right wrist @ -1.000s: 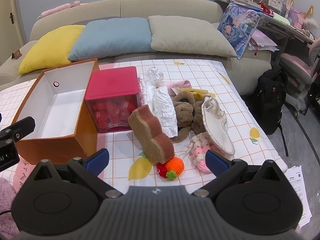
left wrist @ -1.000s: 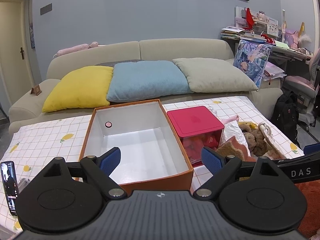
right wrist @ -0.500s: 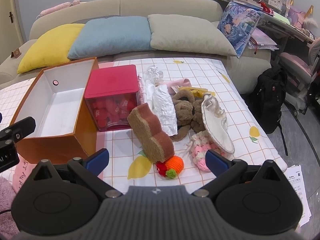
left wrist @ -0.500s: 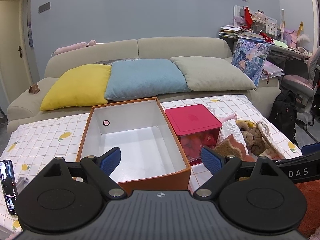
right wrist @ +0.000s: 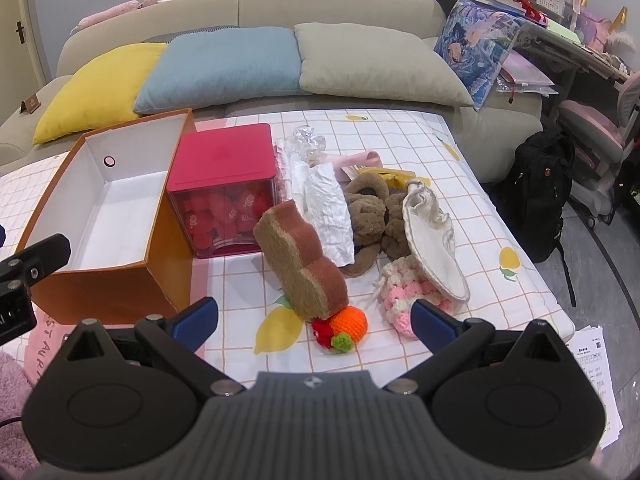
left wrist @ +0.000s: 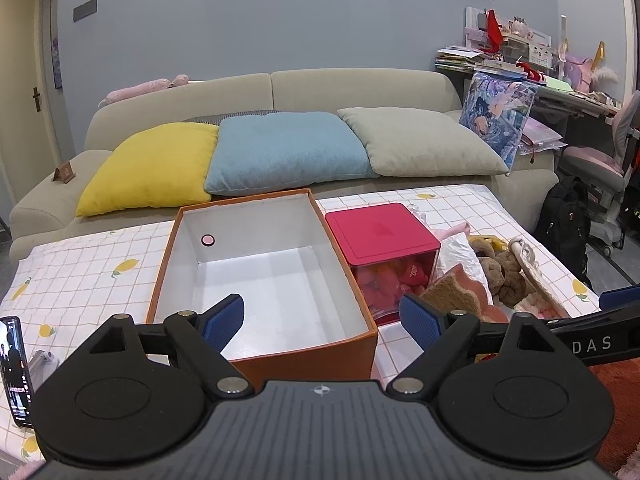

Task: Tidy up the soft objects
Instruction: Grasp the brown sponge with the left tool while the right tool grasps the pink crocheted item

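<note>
An empty orange box (left wrist: 264, 344) with a white inside stands on the table; my left gripper (left wrist: 322, 314) hovers open over its near wall. The same orange box (right wrist: 108, 280) shows at left in the right wrist view. Soft things lie in a pile: a brown toast-shaped plush (right wrist: 300, 256), a crocheted orange fruit (right wrist: 348, 322), a pink-and-white knitted piece (right wrist: 404, 300), a cream pouch (right wrist: 432, 244) and a brown plush (right wrist: 368, 208). My right gripper (right wrist: 314, 322) is open, just in front of the crocheted fruit, holding nothing.
A red-lidded clear cube (right wrist: 224, 196) of red items stands between box and pile. Crumpled white wrap (right wrist: 326, 208) lies behind the toast plush. A phone (left wrist: 14, 368) rests at the table's left edge. Sofa cushions (left wrist: 280, 152) lie beyond; a black backpack (right wrist: 544, 196) stands at right.
Both views have shifted only slightly; the left camera has tilted up a little. Nothing has been taken hold of or moved.
</note>
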Demonstrator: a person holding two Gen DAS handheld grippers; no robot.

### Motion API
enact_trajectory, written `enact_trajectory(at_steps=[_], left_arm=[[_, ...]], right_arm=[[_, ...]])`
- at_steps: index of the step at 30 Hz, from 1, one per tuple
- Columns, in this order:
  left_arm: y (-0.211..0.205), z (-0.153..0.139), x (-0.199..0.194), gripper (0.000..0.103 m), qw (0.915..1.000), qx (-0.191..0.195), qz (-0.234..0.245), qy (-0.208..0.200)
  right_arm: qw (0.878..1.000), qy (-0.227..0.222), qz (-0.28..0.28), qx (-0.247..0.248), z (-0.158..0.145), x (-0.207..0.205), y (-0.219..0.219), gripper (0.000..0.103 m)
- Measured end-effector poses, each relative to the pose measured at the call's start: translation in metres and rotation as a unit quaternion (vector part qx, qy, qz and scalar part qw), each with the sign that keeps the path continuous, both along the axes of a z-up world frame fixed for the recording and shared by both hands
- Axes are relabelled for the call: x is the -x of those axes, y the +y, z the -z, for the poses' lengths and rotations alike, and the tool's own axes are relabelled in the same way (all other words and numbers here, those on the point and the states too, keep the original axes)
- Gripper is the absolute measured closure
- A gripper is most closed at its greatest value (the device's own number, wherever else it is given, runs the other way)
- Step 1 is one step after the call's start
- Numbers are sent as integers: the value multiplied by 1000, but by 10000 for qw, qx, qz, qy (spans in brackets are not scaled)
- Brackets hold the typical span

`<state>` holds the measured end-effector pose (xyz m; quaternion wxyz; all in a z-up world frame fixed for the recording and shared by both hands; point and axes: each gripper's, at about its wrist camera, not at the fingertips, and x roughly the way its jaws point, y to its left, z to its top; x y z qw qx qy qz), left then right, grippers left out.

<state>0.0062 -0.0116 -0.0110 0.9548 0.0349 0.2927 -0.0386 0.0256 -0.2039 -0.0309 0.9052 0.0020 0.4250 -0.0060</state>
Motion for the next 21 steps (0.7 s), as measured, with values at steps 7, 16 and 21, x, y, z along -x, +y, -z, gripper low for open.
enact_trajectory(at_steps=[7, 16, 21], left_arm=[[-4, 0, 0, 13, 9992, 227, 313, 129], [-32, 4, -29, 30, 9827, 1120, 1167, 897], [-56, 19, -61, 30, 9635, 1686, 1394, 1544]], right_arm=[[9995, 72, 32, -305, 2, -1, -13, 3], [9987, 125, 404, -279, 8, -12, -60, 29], [9994, 311, 123, 60, 25, -22, -74, 40]])
